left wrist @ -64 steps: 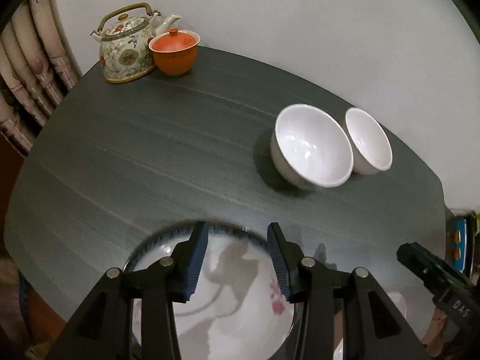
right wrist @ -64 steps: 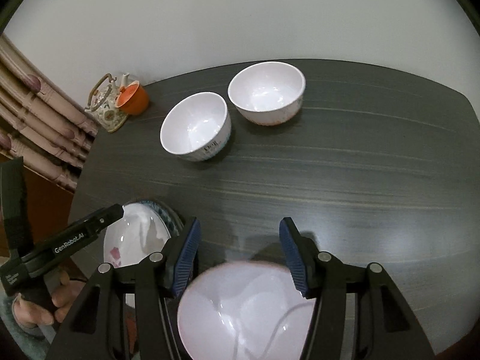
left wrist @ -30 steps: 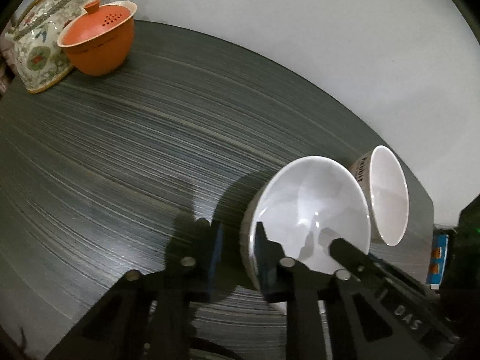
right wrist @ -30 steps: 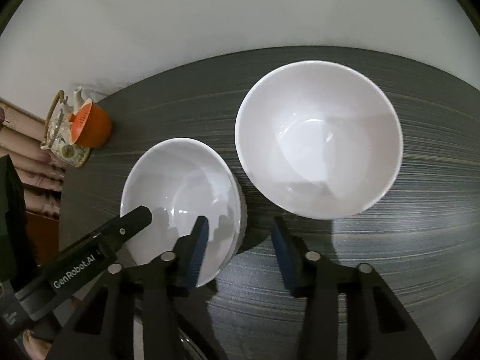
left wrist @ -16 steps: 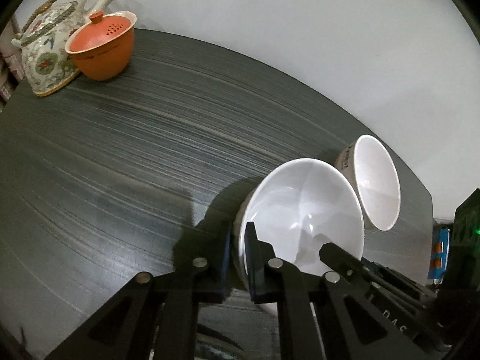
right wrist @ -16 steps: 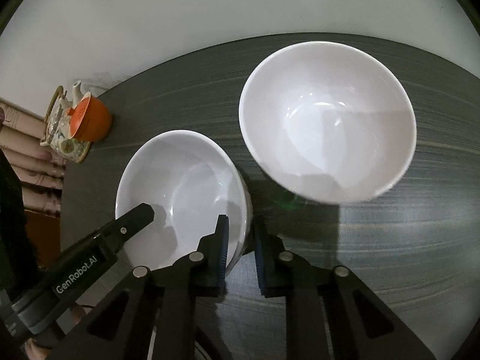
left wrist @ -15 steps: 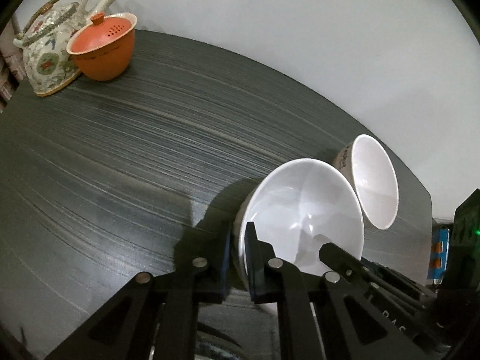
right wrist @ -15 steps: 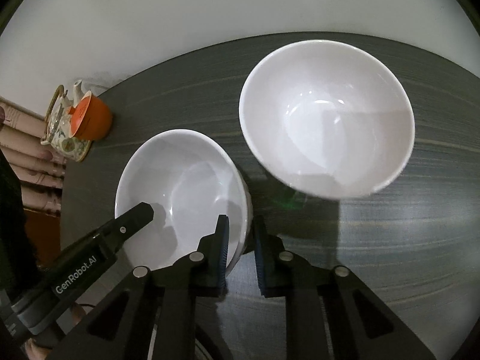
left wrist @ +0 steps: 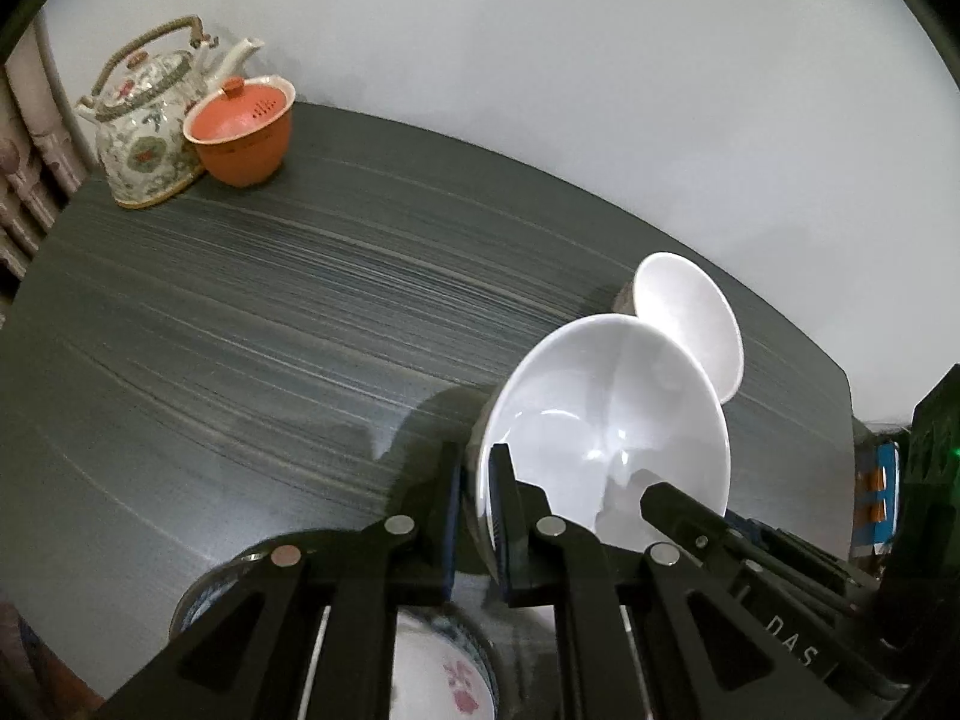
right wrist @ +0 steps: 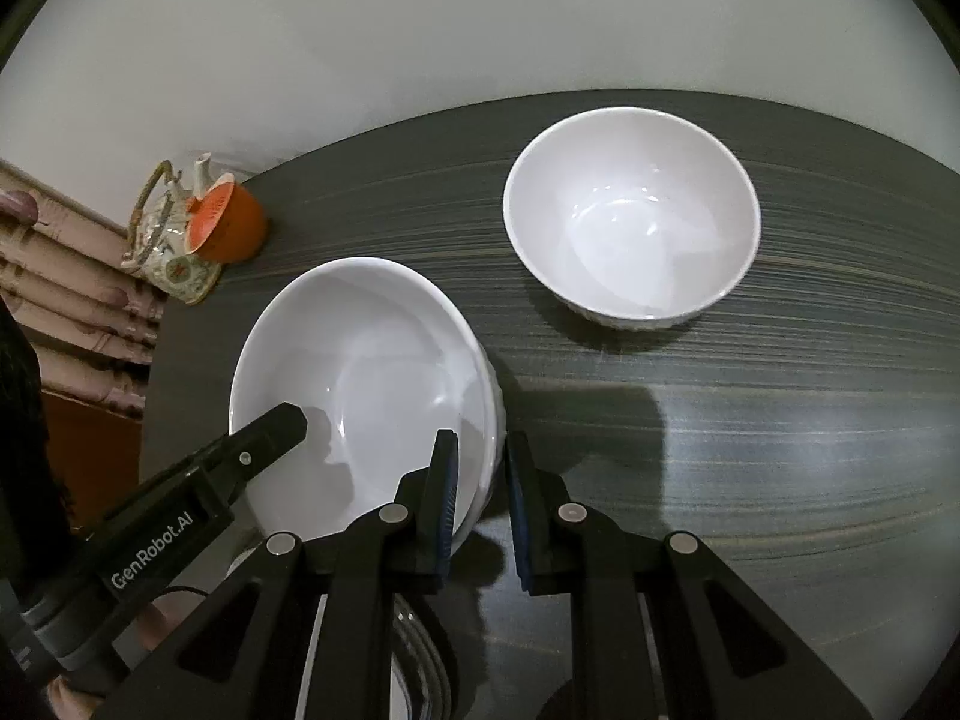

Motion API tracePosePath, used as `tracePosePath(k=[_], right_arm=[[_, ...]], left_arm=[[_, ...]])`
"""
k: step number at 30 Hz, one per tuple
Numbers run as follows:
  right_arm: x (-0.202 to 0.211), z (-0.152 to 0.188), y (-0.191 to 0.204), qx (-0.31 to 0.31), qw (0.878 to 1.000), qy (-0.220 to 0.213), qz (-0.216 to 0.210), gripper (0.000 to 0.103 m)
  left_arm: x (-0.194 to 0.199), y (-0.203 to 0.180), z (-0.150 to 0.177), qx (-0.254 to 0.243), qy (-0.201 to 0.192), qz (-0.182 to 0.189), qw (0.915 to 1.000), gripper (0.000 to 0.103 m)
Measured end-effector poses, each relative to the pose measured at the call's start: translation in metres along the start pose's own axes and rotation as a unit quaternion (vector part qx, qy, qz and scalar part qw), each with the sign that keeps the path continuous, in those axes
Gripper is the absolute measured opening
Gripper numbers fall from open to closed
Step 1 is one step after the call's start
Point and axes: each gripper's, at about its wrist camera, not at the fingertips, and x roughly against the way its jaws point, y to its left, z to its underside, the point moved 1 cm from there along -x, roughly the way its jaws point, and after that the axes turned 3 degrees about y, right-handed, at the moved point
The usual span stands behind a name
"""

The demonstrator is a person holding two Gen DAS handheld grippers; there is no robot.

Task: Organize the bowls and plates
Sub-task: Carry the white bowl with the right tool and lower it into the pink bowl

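Bowls (right wrist: 360, 372) (right wrist: 630, 216) empty; grippers (left wrist: 474, 516) (right wrist: 480, 504) clamp one.

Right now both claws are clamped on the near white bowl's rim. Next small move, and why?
Probably carry the near bowl toward the flowered plate at the near edge. The left claw and right claw pinch opposite rim sides, so it looks secure. The second bowl sits apart on the table, but in the left view their rims look close, so go gently.

Glossy white ceramic bowls (right wrist: 360, 372) on a matt, dark wood-grain table (right wrist: 780, 420)
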Motion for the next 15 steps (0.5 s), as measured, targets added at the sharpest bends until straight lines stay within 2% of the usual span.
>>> tracePosePath(k=[7,15], right_arm=[[0.030,0.020,0.005,0.003,1.000,-0.014,-0.005,0.016],[0.072,0.055,-0.005,0.001,0.999,-0.033,-0.010,0.016]], left_arm=[[0.031,-0.009,0.023,-0.014,-0.017,0.002,0.9998,0.009],[0.059,-0.032,0.065,-0.029,-0.016,0.007,0.9994,0.009]])
